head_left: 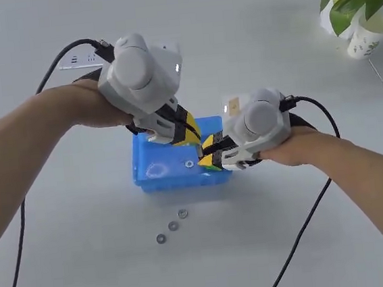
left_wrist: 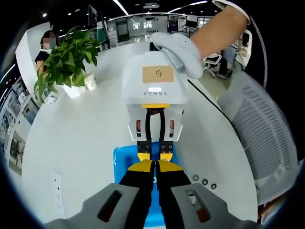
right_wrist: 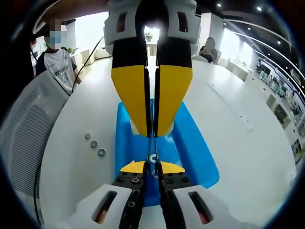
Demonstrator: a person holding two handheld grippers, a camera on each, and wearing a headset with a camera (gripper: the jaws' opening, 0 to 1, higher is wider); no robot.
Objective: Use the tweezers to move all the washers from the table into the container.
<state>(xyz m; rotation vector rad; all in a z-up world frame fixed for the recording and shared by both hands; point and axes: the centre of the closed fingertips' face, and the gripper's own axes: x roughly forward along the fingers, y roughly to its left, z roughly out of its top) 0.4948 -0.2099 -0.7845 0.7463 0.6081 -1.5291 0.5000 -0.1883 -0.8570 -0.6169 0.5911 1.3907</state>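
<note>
Your right gripper [right_wrist: 152,168] jaws pinched on the thin tweezers [right_wrist: 152,145], your left gripper [left_wrist: 155,165] jaws near-shut on the same tweezers, both above the blue container [head_left: 175,182], one washer [head_left: 189,164] inside, three washers [head_left: 173,226] on the table [head_left: 270,41] just beside it.

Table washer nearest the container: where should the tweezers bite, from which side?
Pinch the ring wall: one tweezers tip in the hole, one outside, coming straight down. The washer lies flat on the table, so no edge is liftable. Probably bite its container side; the next washer lies close on the other.
</note>
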